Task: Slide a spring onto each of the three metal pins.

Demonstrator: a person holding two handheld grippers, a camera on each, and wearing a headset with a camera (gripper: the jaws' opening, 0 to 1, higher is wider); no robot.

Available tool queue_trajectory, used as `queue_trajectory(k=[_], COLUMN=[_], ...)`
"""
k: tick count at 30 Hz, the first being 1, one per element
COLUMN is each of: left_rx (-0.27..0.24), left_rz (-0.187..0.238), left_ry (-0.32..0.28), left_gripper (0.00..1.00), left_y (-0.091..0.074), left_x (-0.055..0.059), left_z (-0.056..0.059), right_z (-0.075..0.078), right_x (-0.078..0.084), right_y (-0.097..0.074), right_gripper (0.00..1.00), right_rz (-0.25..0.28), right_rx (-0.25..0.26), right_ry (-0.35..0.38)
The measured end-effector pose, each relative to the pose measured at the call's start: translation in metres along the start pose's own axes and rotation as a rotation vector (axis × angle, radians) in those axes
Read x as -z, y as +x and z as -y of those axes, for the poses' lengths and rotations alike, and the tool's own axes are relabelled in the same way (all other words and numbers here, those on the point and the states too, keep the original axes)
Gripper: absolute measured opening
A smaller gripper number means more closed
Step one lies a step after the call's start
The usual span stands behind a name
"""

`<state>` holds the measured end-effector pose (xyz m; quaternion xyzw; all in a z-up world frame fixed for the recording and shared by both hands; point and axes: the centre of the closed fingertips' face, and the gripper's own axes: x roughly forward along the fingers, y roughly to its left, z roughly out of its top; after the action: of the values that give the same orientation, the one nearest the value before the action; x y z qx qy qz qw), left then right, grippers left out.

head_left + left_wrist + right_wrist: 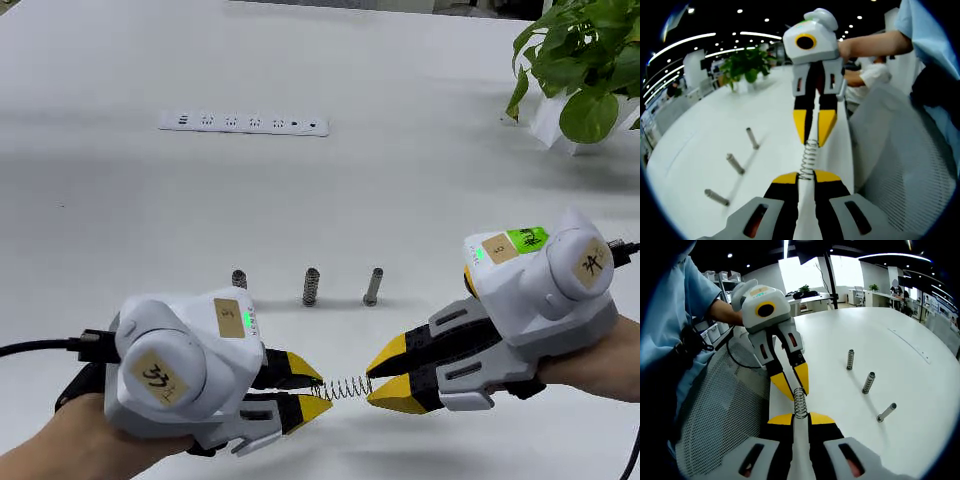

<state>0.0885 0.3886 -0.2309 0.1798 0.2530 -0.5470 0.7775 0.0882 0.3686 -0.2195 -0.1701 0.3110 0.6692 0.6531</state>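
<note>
Head view: the left gripper (322, 390) and right gripper (372, 385) each clench one end of a spring (346, 387) above the table (450, 150), near three pins (311, 286).
Left gripper view: the spring (809, 157) spans both tips.
Right gripper view: likewise, with the pins (868, 382) at right.

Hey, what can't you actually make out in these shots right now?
1. Spring ends: hidden inside the tips of the left gripper and right gripper, all views.
2. Middle pin: left gripper view, too blurred to see its spring.
3. Power strip: head view, markings too small.
4. Plant: head view, cut off by the right edge.
</note>
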Motion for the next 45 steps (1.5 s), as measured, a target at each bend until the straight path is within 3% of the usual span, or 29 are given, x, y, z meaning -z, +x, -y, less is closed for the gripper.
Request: queue_trajectory(k=[12,27,36,45], left_rx=[0.010,0.018,0.024,0.031], left_rz=[-0.005,-0.017,-0.023,-0.034], left_ry=[0.006,0.006,0.010,0.006], left_gripper=[0.10,0.10,0.09,0.09], left_y=[0.000,0.004,0.004,0.009], left_x=[0.000,0.001,0.000,0.001], left_z=[0.000,0.001,0.000,0.002], right_z=[0.000,-0.004,-0.002,-0.004], right_x=[-0.004,-0.025,-0.027,-0.028], right_y=[-0.001,-0.002,-0.001,0.001], right_gripper=[0.12,0.11,0.11,0.12], right_rz=[-0.016,-0.035,-0.065,-0.132], right_rx=[0.009,0.034,0.035,0.029], right_ry=[-0.040,-0.125,-0.162,-0.220])
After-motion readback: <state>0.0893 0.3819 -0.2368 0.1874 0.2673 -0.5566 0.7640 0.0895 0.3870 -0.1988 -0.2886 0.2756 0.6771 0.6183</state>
